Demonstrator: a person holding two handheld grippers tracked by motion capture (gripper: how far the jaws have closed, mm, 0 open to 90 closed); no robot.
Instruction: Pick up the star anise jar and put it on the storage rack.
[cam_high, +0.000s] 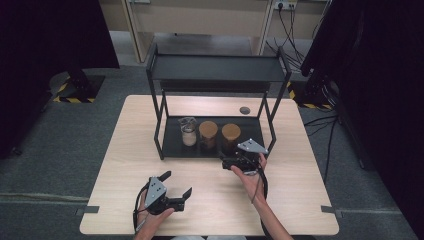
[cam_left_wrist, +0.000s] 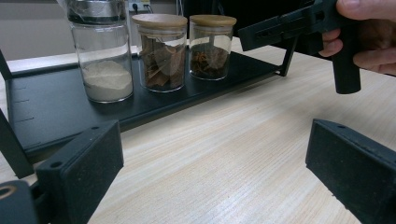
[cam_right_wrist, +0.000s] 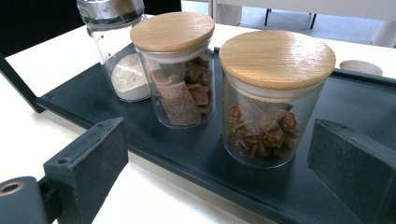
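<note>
High view: a black rack (cam_high: 218, 75) stands at the far middle of the table (cam_high: 125, 165), its low shelf (cam_high: 172, 142) holding three jars in a row. The right gripper (cam_high: 227, 161) sits at the shelf's front edge, just before the right jar (cam_high: 231, 136). The left gripper (cam_high: 176, 191) rests near the table's near edge, jaws spread, bare wood all round it. Grey floor surrounds the table, with dark curtains at both sides.

Left gripper view: the jaws stand wide apart over bare wood, nothing between them. The powder jar (cam_left_wrist: 100, 53), bark jar (cam_left_wrist: 159, 51) and right jar (cam_left_wrist: 211, 45) stand on the shelf, close together.

Right gripper view: the jaws are released, wide apart, with the right jar (cam_right_wrist: 275, 98) ahead between them, untouched. Open shelf lies to its right.
</note>
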